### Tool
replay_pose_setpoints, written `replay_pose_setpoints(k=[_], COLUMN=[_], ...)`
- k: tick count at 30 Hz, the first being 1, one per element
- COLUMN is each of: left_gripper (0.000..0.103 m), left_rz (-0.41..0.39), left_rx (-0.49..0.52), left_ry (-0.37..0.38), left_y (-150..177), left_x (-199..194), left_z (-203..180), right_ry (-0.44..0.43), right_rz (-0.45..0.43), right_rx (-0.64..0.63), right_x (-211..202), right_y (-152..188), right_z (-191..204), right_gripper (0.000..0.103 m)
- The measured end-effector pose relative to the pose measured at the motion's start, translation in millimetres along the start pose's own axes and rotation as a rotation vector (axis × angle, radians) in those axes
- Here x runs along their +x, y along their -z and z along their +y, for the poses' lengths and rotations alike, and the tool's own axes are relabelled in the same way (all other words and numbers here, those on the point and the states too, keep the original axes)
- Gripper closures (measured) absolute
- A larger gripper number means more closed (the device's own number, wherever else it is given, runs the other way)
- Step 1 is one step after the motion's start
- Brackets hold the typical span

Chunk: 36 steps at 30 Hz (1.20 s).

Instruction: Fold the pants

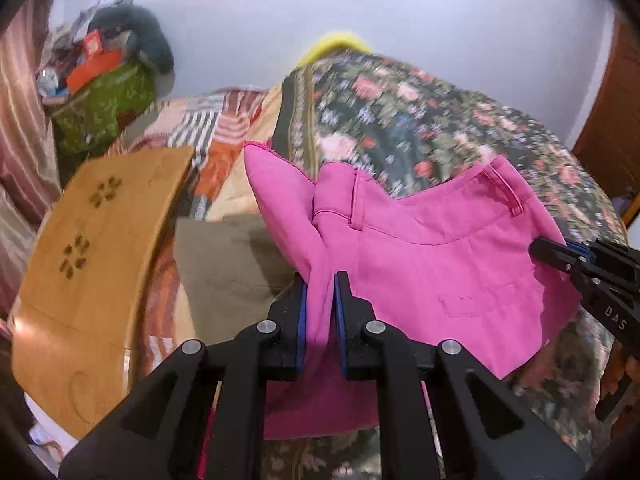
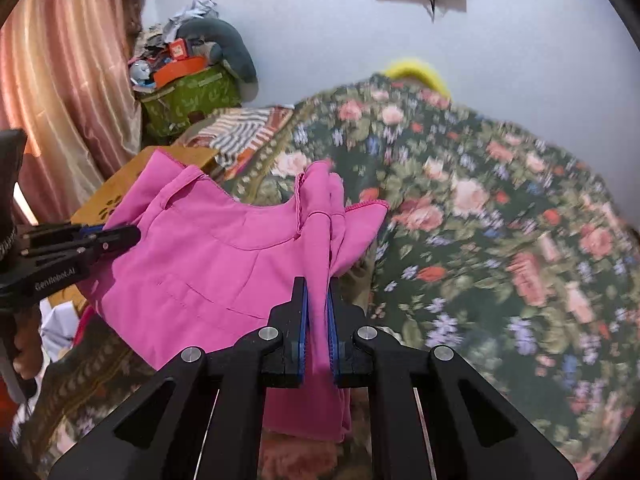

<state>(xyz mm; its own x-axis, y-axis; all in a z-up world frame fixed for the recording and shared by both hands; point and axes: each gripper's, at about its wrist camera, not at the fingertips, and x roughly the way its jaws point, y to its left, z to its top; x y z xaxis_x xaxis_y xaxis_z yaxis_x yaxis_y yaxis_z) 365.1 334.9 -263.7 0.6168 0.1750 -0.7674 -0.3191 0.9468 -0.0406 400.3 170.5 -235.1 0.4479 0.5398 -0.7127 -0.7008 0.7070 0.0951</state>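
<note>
While the pink pants (image 1: pixel 440 264) hang in the air above a bed spread with a dark floral blanket (image 1: pixel 420 120), their waistband sags in a shallow curve between two black tools. The fabric is bright pink and smooth, with belt loops along the waistband and a stitched back pocket showing below it; loose cloth bunches and folds over at each held corner, and the rest drops toward the blanket. The left tool (image 1: pixel 320 280) pinches one bunched end of the waist, its blue pads pressed together on the cloth, which runs down between them. The right tool (image 2: pixel 317 284) pinches the opposite end the same way, with a thick fold standing up beyond its tips. Both tools point forward and downward over the bed, each visible at the edge of the other's view. An olive cloth (image 1: pixel 224 264) lies under the pants on the left, beside a small wooden lap table (image 1: pixel 92 264). Much of the floral blanket looks blurred.
</note>
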Motion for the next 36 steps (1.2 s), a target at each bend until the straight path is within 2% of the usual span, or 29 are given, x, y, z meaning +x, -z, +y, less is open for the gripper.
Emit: replay_pose_setpoints(k=[4, 7, 10, 14, 15, 20, 21, 23, 25, 28, 31, 36], left_gripper=[0.091, 0.09, 0.087, 0.087, 0.087, 0.087, 0.087, 0.087, 0.087, 0.087, 0.087, 0.087], left_rz=[0.087, 0.129, 0.125, 0.139, 0.146, 0.175, 0.174, 0.153, 0.113, 0.033, -0.046, -0.227], left_rx=[-0.017, -0.019, -0.038, -0.038, -0.029, -0.034, -0.031, -0.023, -0.009, 0.012, 0.025, 0.058], left_ry=[-0.026, -0.028, -0.017, -0.059, -0.08, -0.099, -0.101, -0.091, -0.08, -0.046, -0.015, 0.041], left_y=[13, 21, 24, 28, 30, 38, 38, 38, 35, 30, 27, 29], left_x=[45, 62, 59, 48, 46, 26, 16, -6, -34, -92, -145, -257], left_z=[7, 11, 16, 24, 25, 34, 34, 32, 26, 15, 1, -25], right_ry=[0.002, -0.027, -0.014, 0.006, 0.012, 0.046, 0.046, 0.028, 0.027, 0.019, -0.028, -0.021], right_rz=[0.065, 0.085, 0.107, 0.107, 0.104, 0.114, 0.111, 0.092, 0.048, -0.021, -0.107, -0.248], right_rx=[0.02, 0.056, 0.037, 0.04, 0.042, 0.062, 0.069, 0.079, 0.078, 0.059, 0.048, -0.022], right_x=[24, 25, 22, 13, 11, -14, -22, -39, -63, -103, -148, -225], right_y=[10, 12, 15, 20, 20, 20, 19, 18, 16, 12, 9, 7], right_z=[-3, -9, -8, -12, -13, -18, -18, -17, -13, 0, 15, 52], right_gripper=[0.096, 0.095, 0.095, 0.094, 0.091, 0.088, 0.086, 0.074, 0.067, 0.067, 0.067, 0.067])
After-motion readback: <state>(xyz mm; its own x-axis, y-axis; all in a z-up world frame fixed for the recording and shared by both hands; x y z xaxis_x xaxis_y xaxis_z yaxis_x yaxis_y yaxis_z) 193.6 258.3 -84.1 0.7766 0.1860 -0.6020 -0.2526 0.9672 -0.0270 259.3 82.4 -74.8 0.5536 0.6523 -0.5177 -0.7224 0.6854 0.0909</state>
